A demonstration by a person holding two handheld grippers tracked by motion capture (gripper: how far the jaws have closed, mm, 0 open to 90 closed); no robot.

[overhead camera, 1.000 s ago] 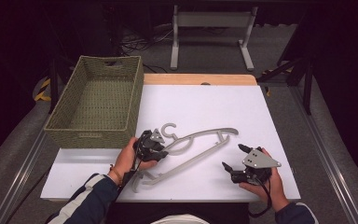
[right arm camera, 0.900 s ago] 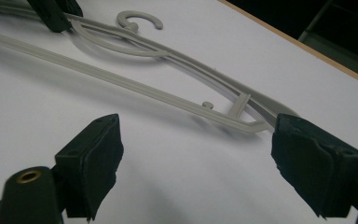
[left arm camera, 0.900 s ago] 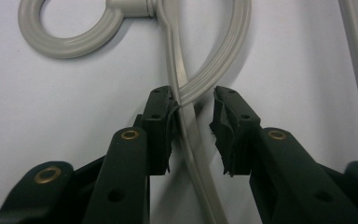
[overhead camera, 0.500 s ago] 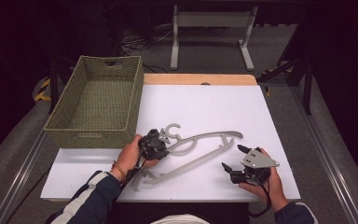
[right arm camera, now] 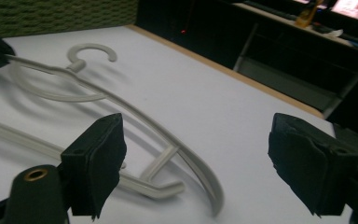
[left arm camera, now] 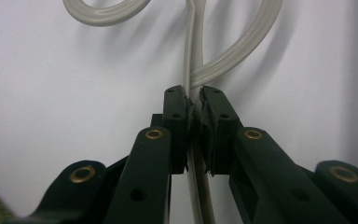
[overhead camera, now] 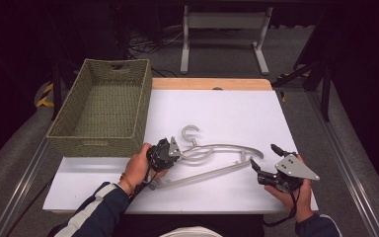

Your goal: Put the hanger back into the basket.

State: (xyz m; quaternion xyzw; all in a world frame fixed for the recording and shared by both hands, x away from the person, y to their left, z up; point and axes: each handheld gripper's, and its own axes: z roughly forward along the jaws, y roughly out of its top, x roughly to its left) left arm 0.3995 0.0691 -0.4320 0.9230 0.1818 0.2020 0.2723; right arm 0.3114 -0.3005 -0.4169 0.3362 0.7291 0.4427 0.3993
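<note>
The left hand-held gripper (left arm camera: 194,109) pinches the hanger (overhead camera: 212,159) by its left arm, likely to drag or lift it. The hanger lies mid-worktop (overhead camera: 227,113), near the basket (overhead camera: 103,106). The right hand-held gripper (right arm camera: 196,168) waits, jaws wide and empty, beside the hanger's right end.

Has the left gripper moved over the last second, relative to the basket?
Yes. The left gripper, shut on the hanger, has shifted slightly rightward, away from the basket, farther along the hanger.
</note>
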